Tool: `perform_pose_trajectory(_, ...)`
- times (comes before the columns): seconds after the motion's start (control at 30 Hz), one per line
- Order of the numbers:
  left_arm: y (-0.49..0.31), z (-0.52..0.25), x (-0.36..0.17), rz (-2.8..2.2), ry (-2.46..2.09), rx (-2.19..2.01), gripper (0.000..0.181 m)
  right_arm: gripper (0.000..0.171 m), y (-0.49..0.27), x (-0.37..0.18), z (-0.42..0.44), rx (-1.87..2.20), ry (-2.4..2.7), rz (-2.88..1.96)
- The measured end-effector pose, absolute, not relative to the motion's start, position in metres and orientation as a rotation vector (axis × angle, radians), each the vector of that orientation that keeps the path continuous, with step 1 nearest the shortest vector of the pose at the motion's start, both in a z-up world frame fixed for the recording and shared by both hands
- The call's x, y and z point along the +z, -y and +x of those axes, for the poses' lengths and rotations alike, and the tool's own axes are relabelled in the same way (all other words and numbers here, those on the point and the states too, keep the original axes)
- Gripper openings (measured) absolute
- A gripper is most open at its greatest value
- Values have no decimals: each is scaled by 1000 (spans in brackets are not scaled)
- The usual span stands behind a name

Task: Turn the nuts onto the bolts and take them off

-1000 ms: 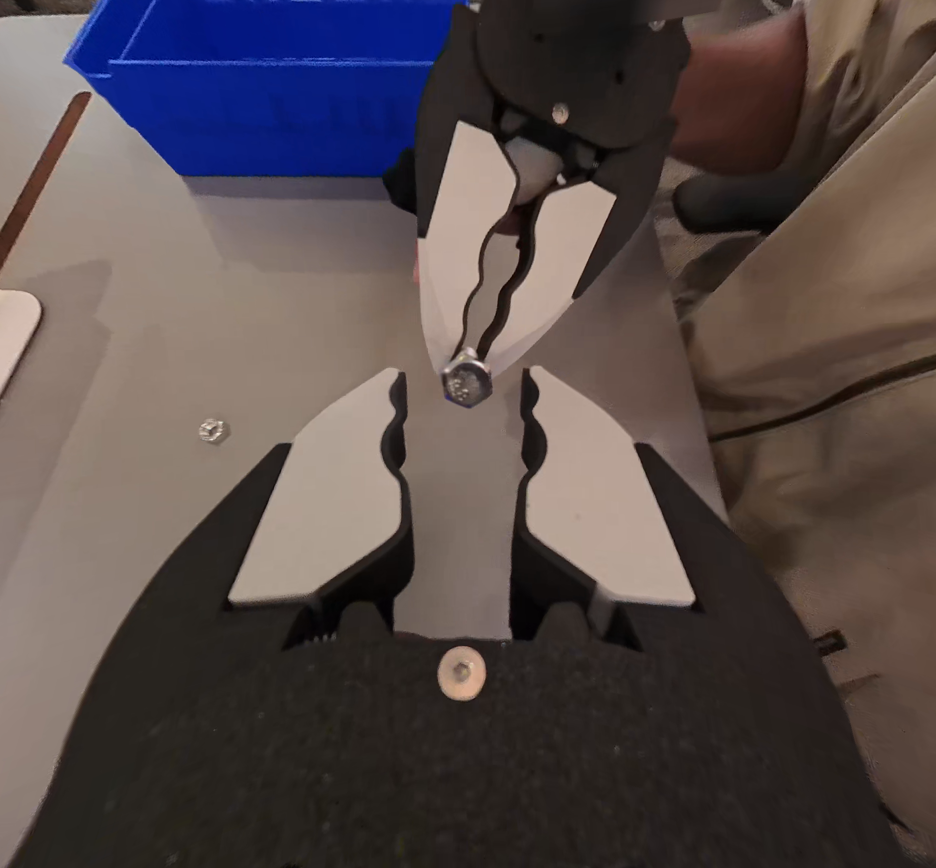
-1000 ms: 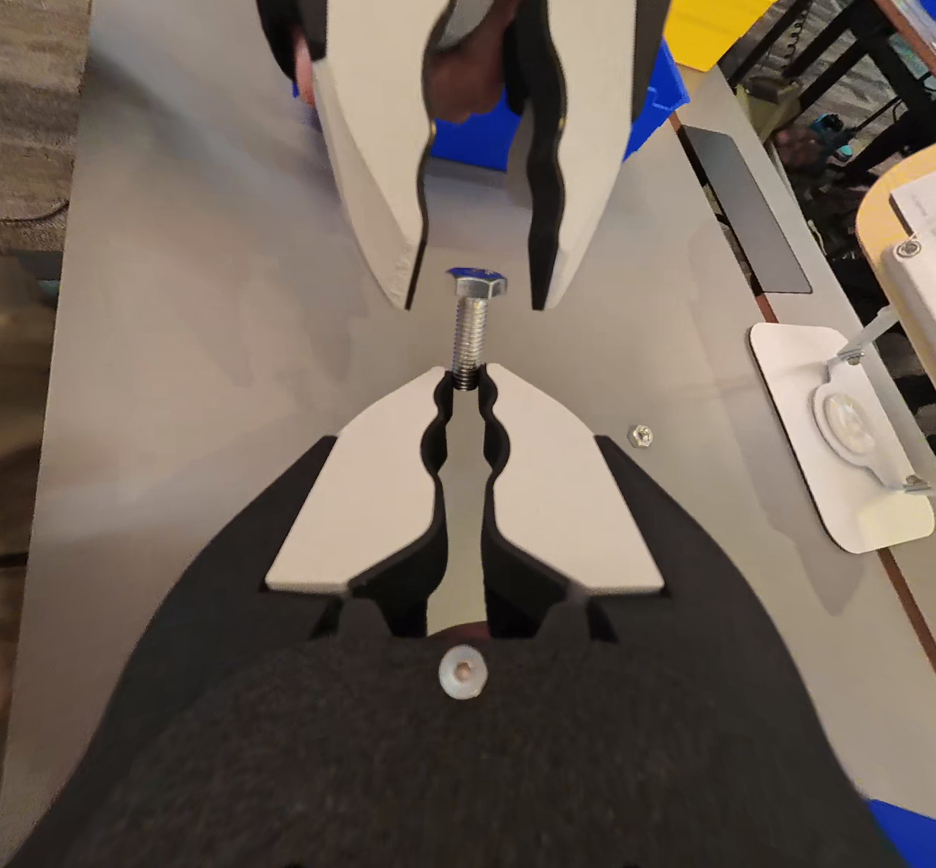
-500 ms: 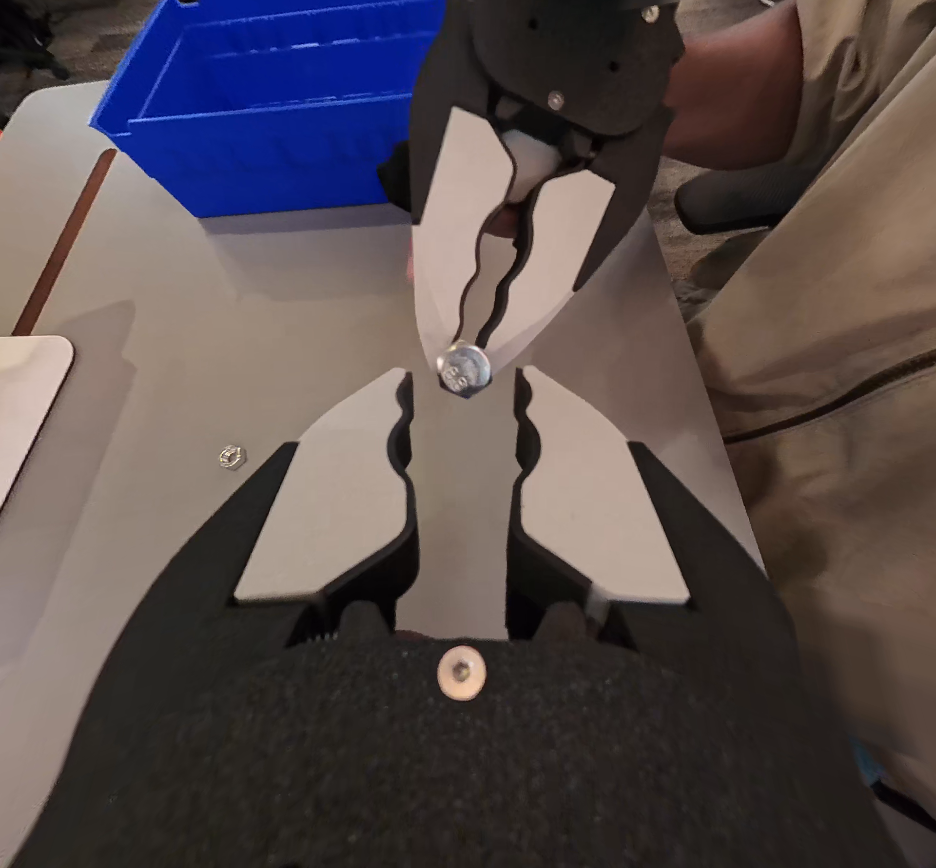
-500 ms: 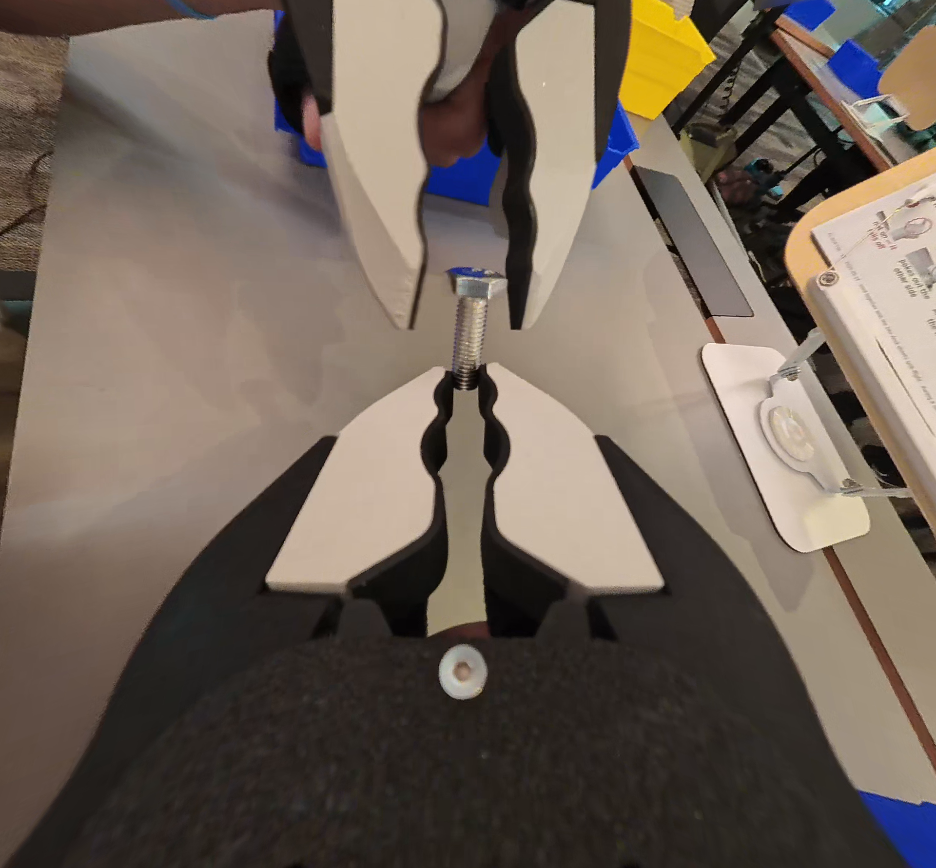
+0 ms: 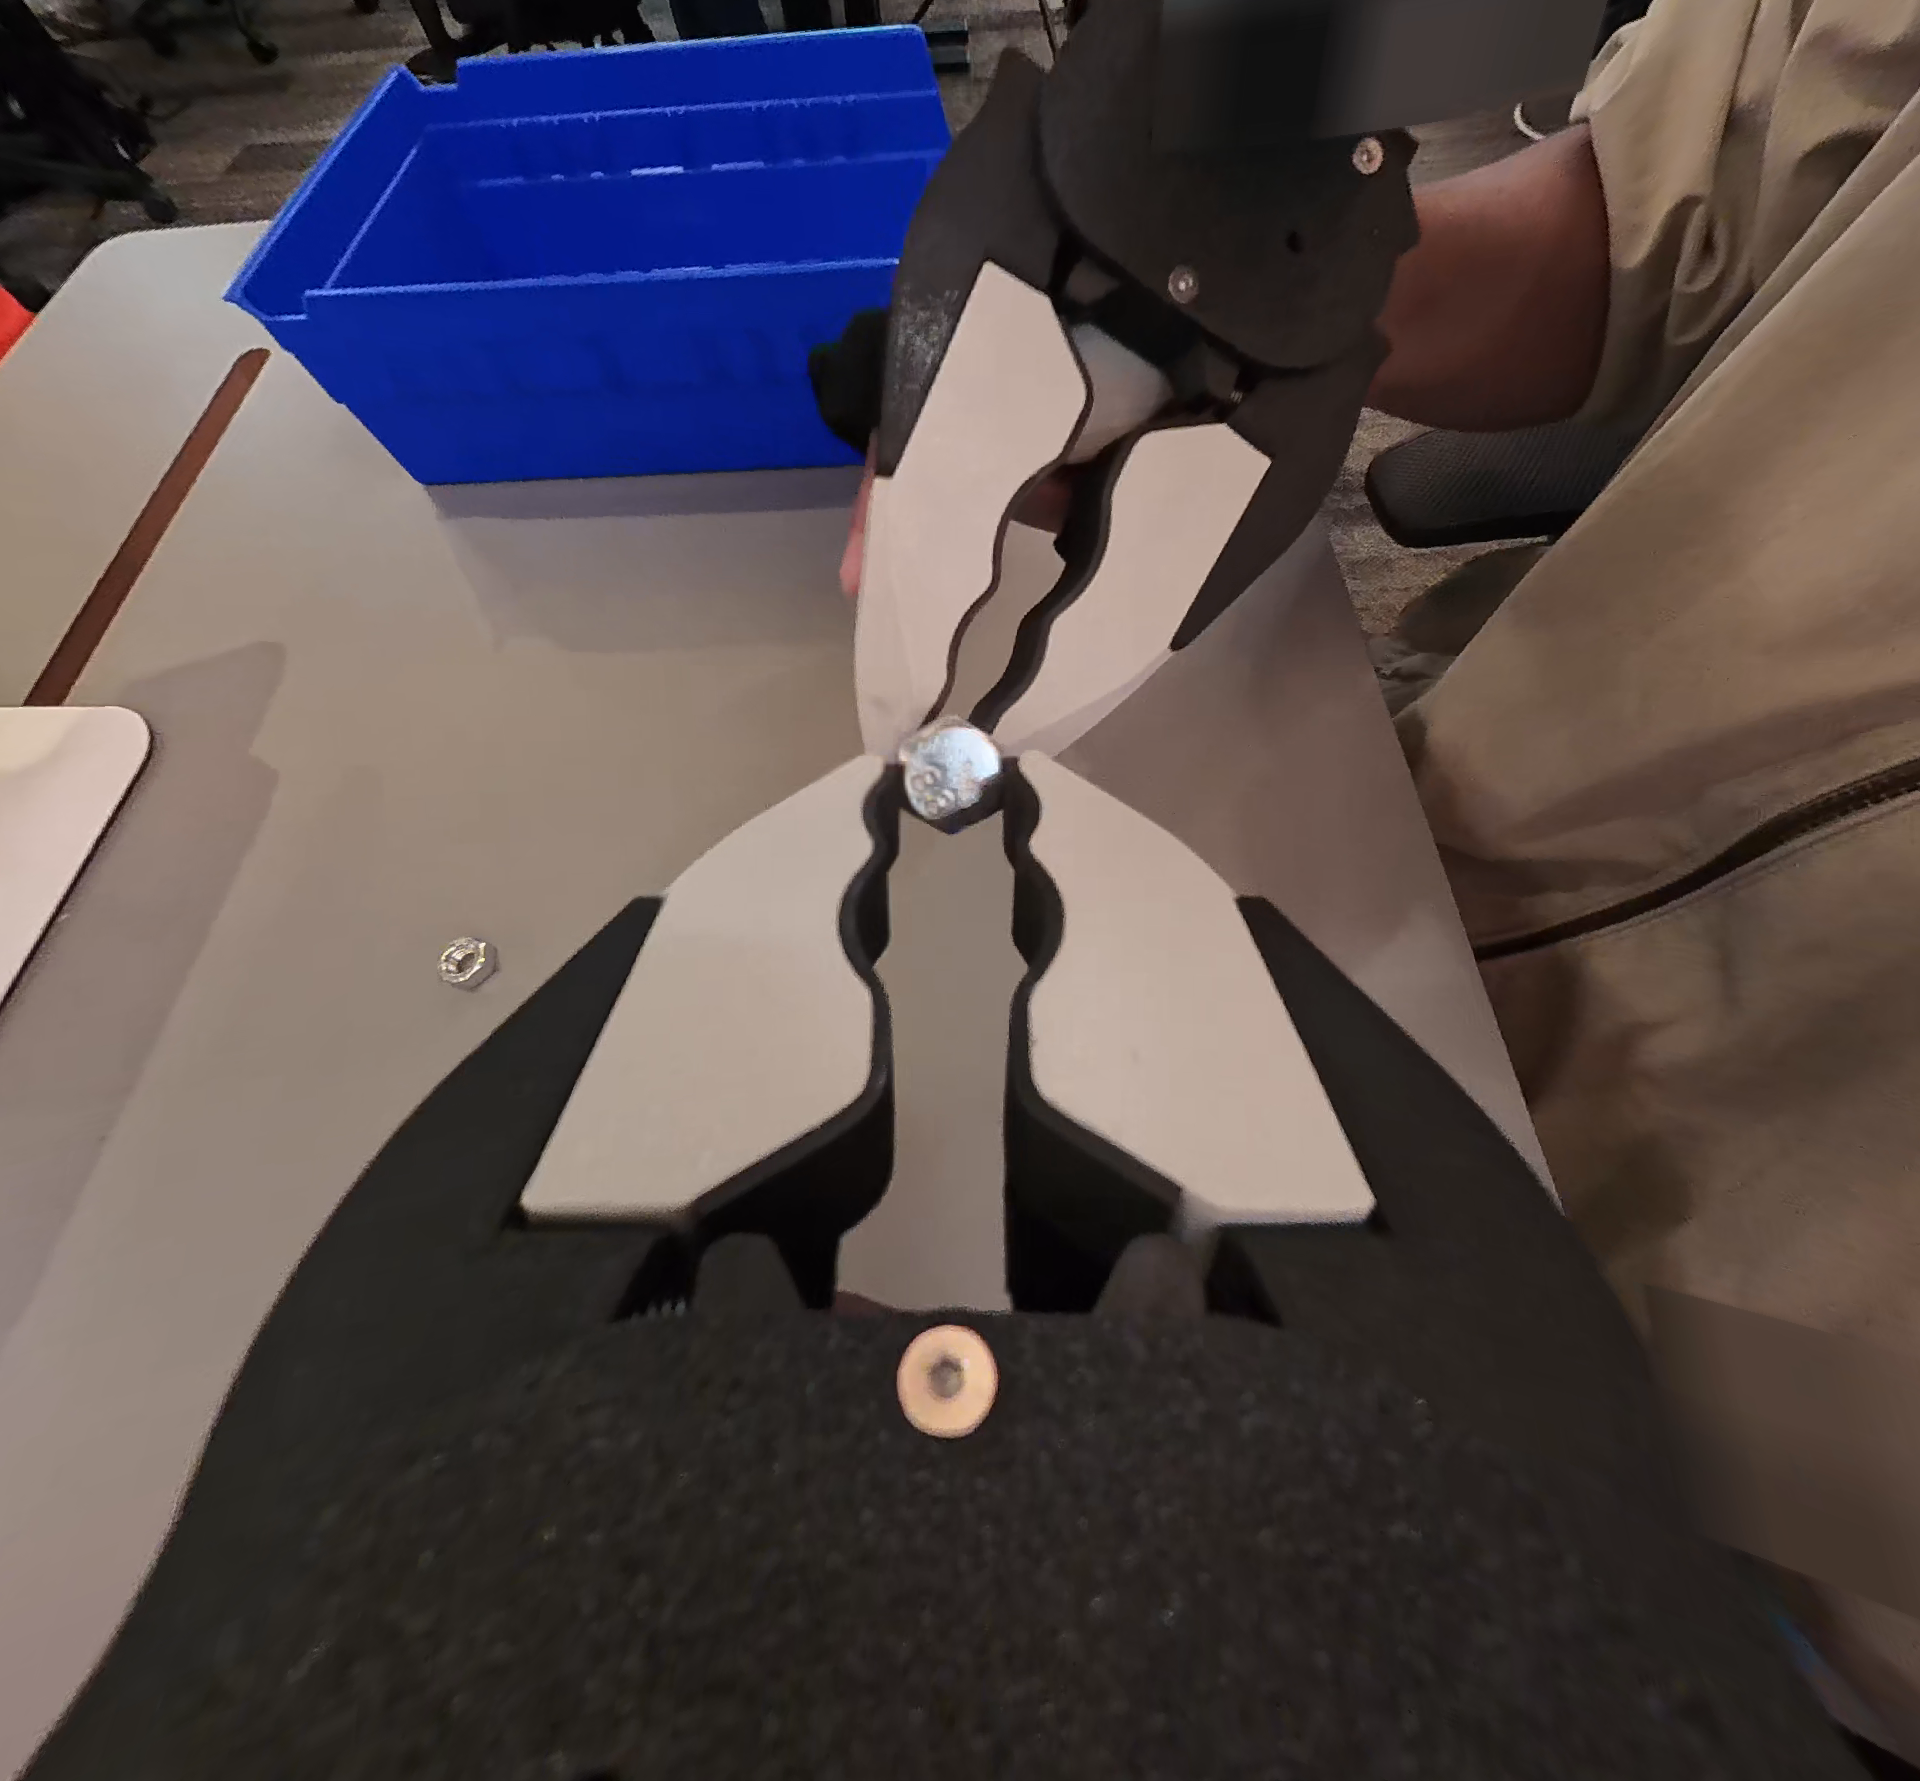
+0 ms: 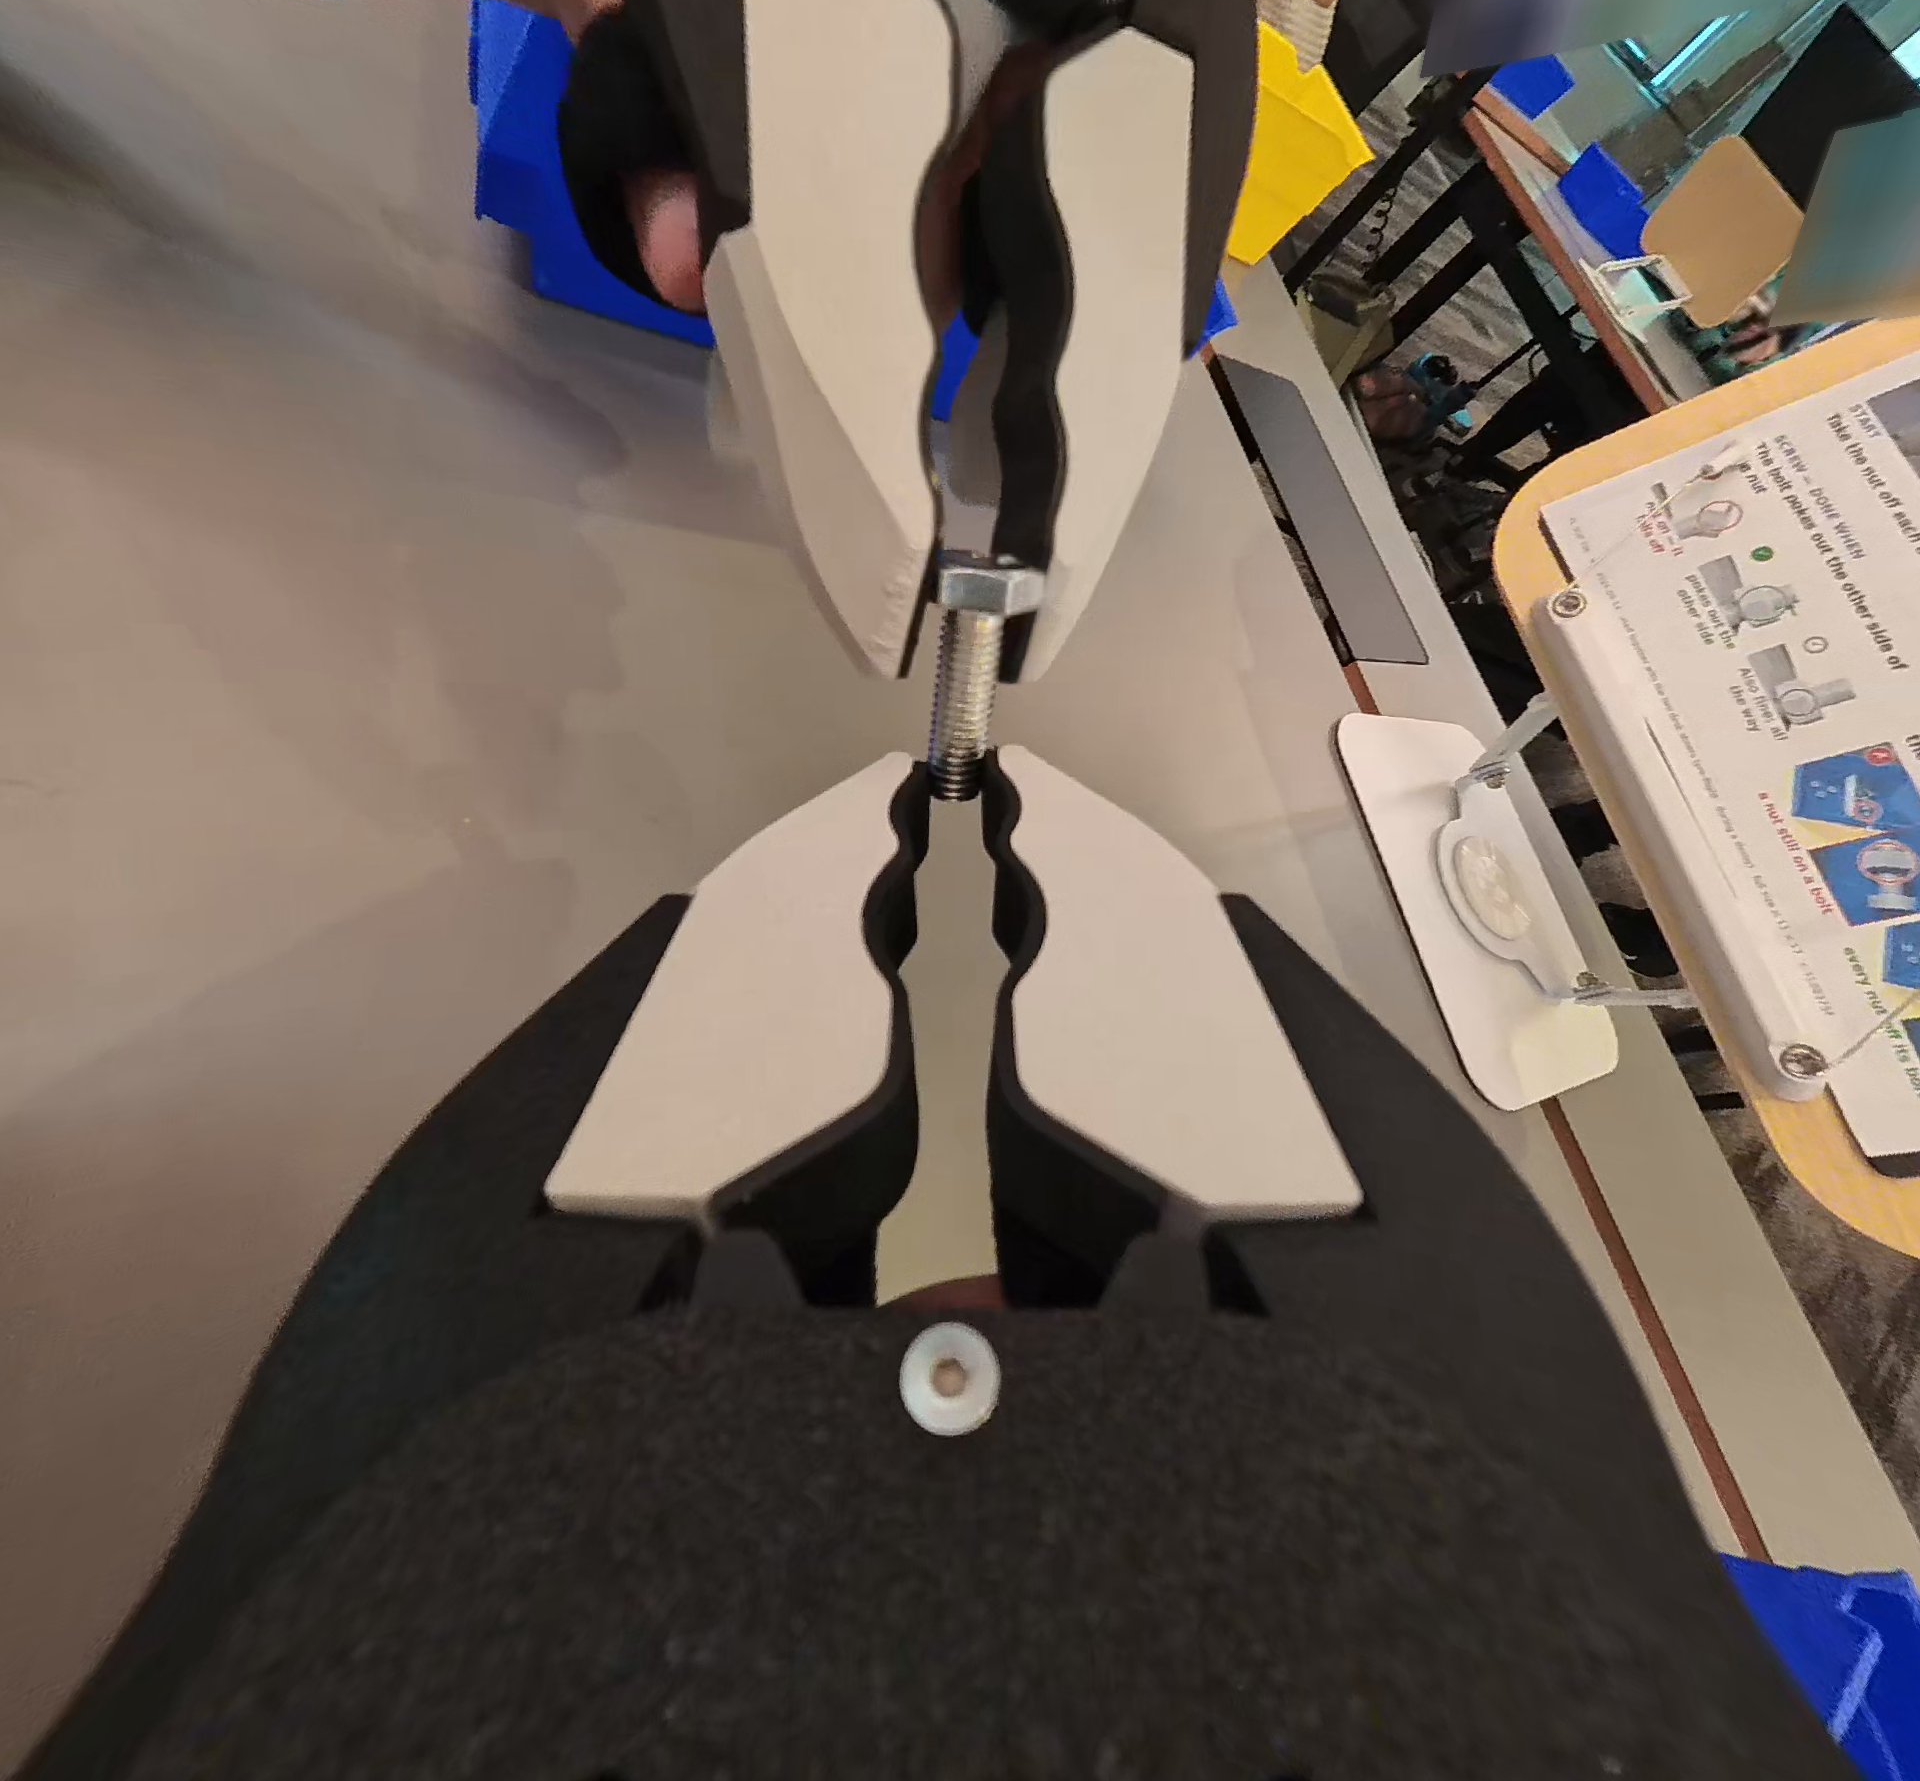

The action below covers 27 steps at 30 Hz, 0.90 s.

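Observation:
A steel hex bolt (image 6: pixel 961 692) is held in the air between the two grippers, above the grey table (image 5: pixel 520 692). My right gripper (image 6: pixel 956 781) is shut on the bolt's threaded end. My left gripper (image 5: pixel 951 781) is shut on the bolt's hex head (image 5: pixel 945 775). In the right wrist view the left gripper (image 6: pixel 971 630) comes in from above, and its tips clamp the head. In the left wrist view the right gripper (image 5: pixel 940 729) points toward me from behind the head. A loose nut (image 5: pixel 468 962) lies on the table to the left of my left gripper. No nut shows on the bolt.
A blue bin (image 5: pixel 623 277) stands at the table's far end. A white pad (image 5: pixel 52 817) lies at the left edge. In the right wrist view a white stand base (image 6: pixel 1455 900) and an instruction card (image 6: pixel 1766 744) are at the right, with a yellow bin (image 6: pixel 1288 152) behind. A person's sleeve (image 5: pixel 1662 796) is at the right. Less than 4 cm separates the two grippers' tips.
My left gripper was open around the bolt head and has now closed on it. The right gripper has kept its hold on the threaded end.

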<state>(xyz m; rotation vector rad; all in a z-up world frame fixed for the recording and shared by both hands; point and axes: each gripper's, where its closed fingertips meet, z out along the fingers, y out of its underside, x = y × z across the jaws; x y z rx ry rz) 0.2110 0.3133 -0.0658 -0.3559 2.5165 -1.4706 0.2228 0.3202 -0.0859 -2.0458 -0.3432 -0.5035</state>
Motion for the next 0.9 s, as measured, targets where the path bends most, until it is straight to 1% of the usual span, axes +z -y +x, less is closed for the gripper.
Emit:
perform_pose_trajectory(0.37,-313,213,-66,-376,-2491,-1469,18,9,-319,-85,226,-552,379,-2059)
perform_pose_trajectory(0.6,-316,210,-57,-377,-2461,-1574,18,10,-319,-71,223,-559,331,-1926)
perform_pose_trajectory(0.73,-318,210,-53,-382,-2407,-1663,18,17,-315,-66,220,-417,239,-1857)
perform_pose_trajectory(0.83,-316,205,-46,-358,-2336,-1818,18,26,-313,-61,216,-187,112,-1772)
perform_pose_trajectory(0.9,-315,204,-40,-354,-2270,-1943,18,25,-312,-58,211,-7,39,-1697)
